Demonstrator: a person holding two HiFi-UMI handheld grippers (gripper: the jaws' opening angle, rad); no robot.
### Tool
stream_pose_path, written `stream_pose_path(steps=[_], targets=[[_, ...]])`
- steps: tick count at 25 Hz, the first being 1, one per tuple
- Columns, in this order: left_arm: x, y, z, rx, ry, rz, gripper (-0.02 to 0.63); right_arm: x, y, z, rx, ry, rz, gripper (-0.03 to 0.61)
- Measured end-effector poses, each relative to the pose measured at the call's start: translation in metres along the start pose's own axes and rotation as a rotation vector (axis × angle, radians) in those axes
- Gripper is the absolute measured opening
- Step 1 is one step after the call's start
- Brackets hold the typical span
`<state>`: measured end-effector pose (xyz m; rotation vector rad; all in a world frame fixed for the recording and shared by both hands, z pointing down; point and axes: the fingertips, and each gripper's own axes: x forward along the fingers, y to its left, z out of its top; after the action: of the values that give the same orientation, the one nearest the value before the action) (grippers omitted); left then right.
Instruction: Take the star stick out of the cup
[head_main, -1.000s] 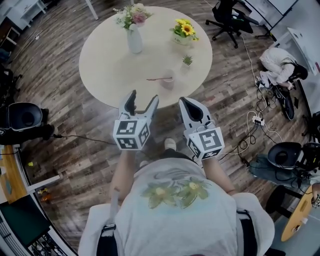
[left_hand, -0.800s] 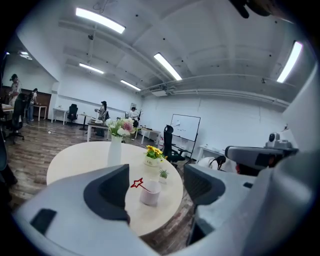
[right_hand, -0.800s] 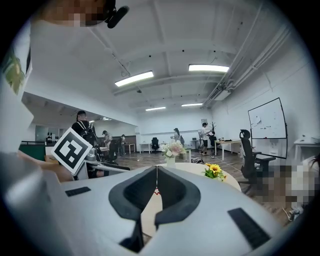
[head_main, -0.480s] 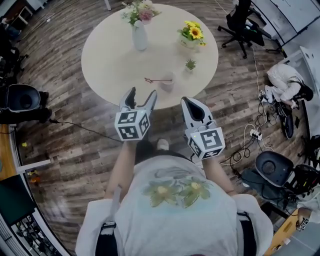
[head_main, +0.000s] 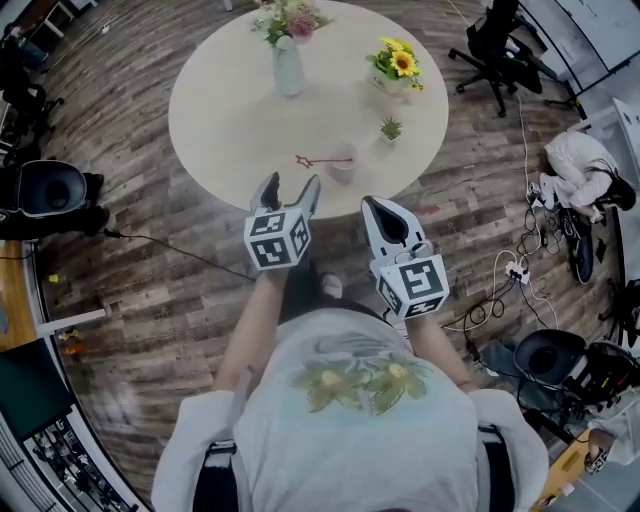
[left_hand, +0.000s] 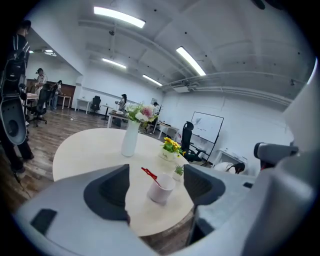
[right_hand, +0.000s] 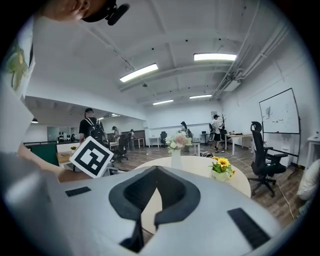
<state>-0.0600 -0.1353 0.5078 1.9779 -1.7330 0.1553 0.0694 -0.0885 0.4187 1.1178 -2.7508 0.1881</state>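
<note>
A small pale cup (head_main: 343, 166) stands near the front edge of the round table (head_main: 230, 130). A red star stick (head_main: 316, 160) leans out of it to the left. In the left gripper view the cup (left_hand: 161, 189) and the star stick (left_hand: 148, 173) show between the jaws, some way ahead. My left gripper (head_main: 291, 186) is open and empty, held at the table's near edge, short of the cup. My right gripper (head_main: 373, 205) hangs over the floor just off the edge, right of the cup. Its jaws (right_hand: 155, 172) are shut on nothing.
On the table stand a white vase of flowers (head_main: 288, 68), a sunflower pot (head_main: 398, 70) and a tiny green plant (head_main: 391, 129) just behind the cup. A black office chair (head_main: 500, 40) is beyond the table, a person (head_main: 583, 165) crouches at the right, and cables (head_main: 150, 250) cross the floor.
My left gripper has moved forward to the table's edge, nearer the cup. The right gripper has kept its place. The cup and stick have not moved.
</note>
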Motion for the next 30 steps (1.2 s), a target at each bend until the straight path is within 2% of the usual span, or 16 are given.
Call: stream_pose_path(steps=[5,8,12,15,23,30], targets=[[0.018,0.009,-0.012,-0.021,0.059,-0.015,0.322,0.020,0.012,0.004,-0.027,0.002,0.045,0.015],[0.028,0.014,-0.018,-0.015,0.092,-0.017,0.322,0.032,0.010,0.003,-0.020,0.016,0.039,0.015],[0.039,0.021,-0.028,-0.068,0.129,-0.027,0.322,0.044,0.007,-0.001,-0.008,0.038,0.014,0.015],[0.049,0.020,-0.030,-0.106,0.139,-0.044,0.322,0.052,0.002,0.001,-0.006,0.048,0.001,0.015],[0.068,0.017,-0.031,-0.092,0.141,-0.096,0.322,0.063,-0.010,0.001,0.004,0.067,-0.043,0.015],[0.075,0.019,-0.038,-0.138,0.169,-0.109,0.322,0.068,-0.011,-0.004,0.009,0.077,-0.066,0.015]])
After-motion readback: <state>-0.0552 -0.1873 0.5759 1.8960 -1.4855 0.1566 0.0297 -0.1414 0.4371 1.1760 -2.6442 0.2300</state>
